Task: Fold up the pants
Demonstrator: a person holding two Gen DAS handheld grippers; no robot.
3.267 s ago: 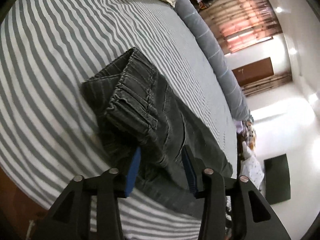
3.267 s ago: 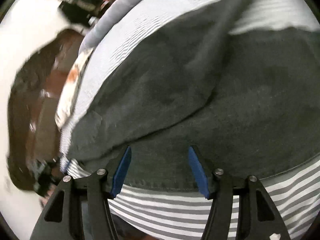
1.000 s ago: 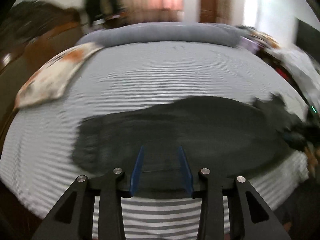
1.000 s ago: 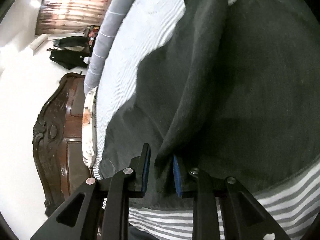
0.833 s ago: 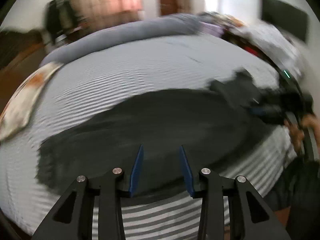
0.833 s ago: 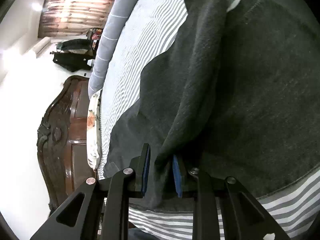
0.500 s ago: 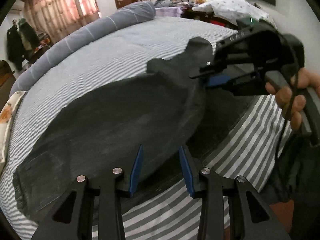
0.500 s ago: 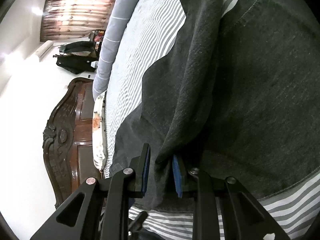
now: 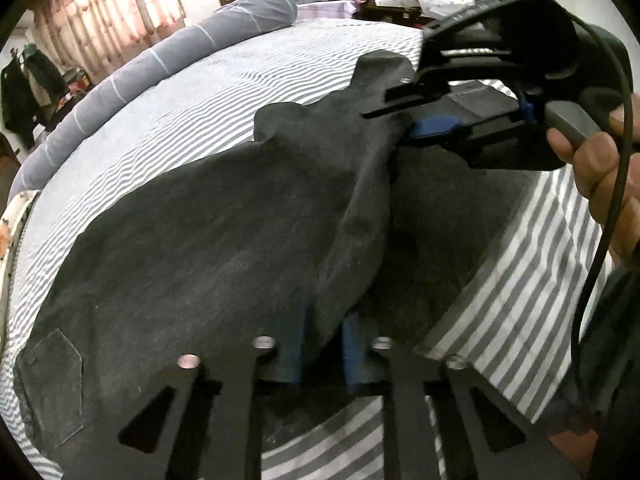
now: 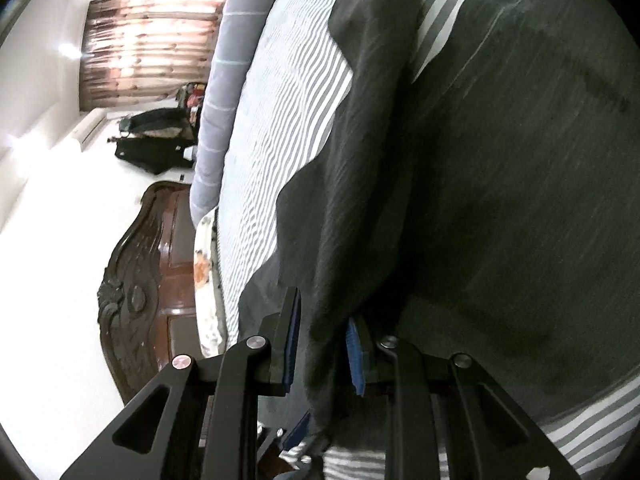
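Observation:
Dark grey pants [image 9: 200, 240] lie spread across the striped bed, with a back pocket [image 9: 52, 380] at the near left. A raised ridge of the fabric runs from my left gripper [image 9: 323, 344] up to my right gripper [image 9: 432, 124]. The left jaws are closing, and the ridge fills the gap between the blue pads. In the right wrist view, my right gripper [image 10: 324, 348] is shut on the same ridge of pants [image 10: 500, 160]. A blue pad of the left gripper [image 10: 298, 428] shows just below it.
The grey-and-white striped sheet [image 9: 240, 80] covers the bed. A grey bolster [image 9: 160, 64] lies along the far edge and a floral pillow [image 9: 12, 220] at the left. A hand [image 9: 600, 168] holds the right gripper. A dark carved headboard [image 10: 136, 300] stands past the pillow.
My left gripper swept along the pants toward the right gripper and dropped lower, and its jaws narrowed onto the raised fold. The right gripper kept its grip and shifted only slightly.

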